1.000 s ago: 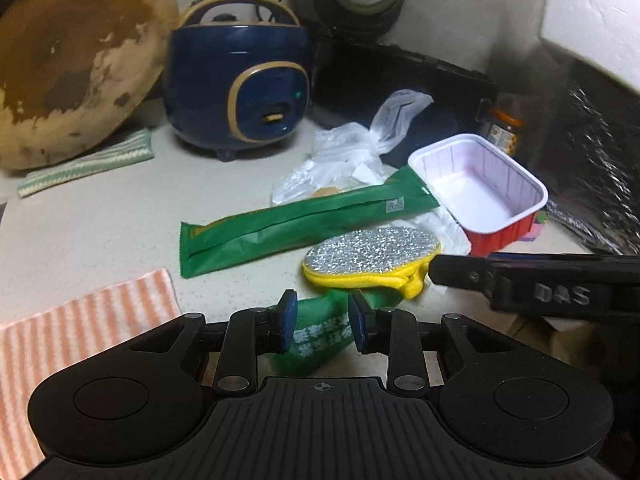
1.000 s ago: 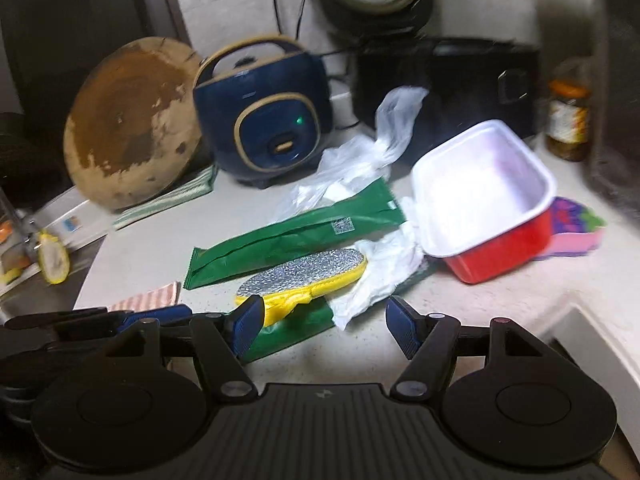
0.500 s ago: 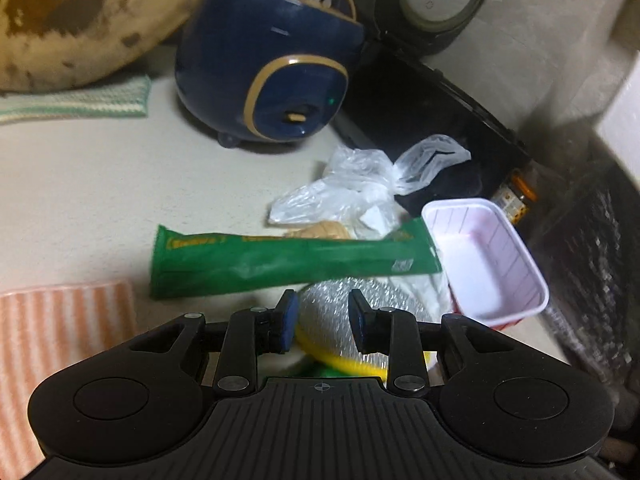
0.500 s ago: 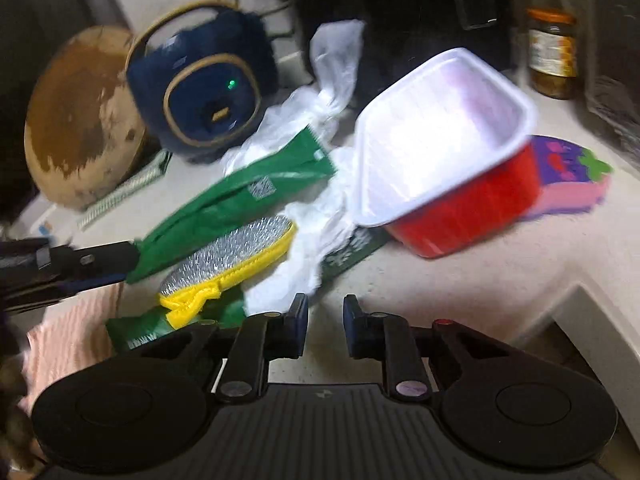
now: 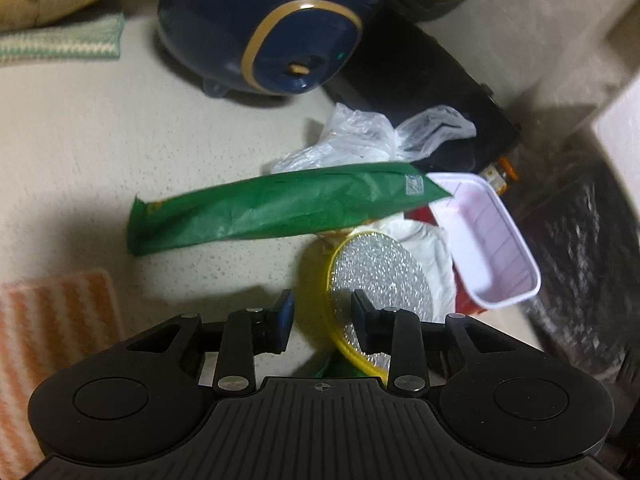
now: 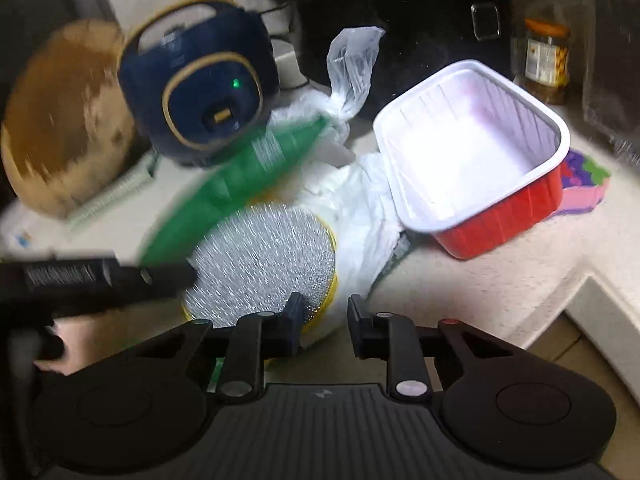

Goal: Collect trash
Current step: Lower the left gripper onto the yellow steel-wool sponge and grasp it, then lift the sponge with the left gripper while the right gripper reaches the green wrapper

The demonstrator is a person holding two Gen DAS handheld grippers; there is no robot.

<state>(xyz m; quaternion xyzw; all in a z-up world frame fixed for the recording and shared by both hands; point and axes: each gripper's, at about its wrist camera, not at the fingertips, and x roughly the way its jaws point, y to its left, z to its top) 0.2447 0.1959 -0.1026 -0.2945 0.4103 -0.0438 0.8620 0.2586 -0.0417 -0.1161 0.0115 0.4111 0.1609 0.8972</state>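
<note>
Low over scrubber (image 5: 380, 276), jaws parted.

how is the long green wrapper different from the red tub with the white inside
The green wrapper is long, flat and crinkled; the red tub is a boxy, stiff container. The wrapper is green all over with a small printed label near one end; the tub is red outside and white inside. The wrapper looks closed, while the tub is open and empty. Both sit against the white plastic bag on the counter.
</note>
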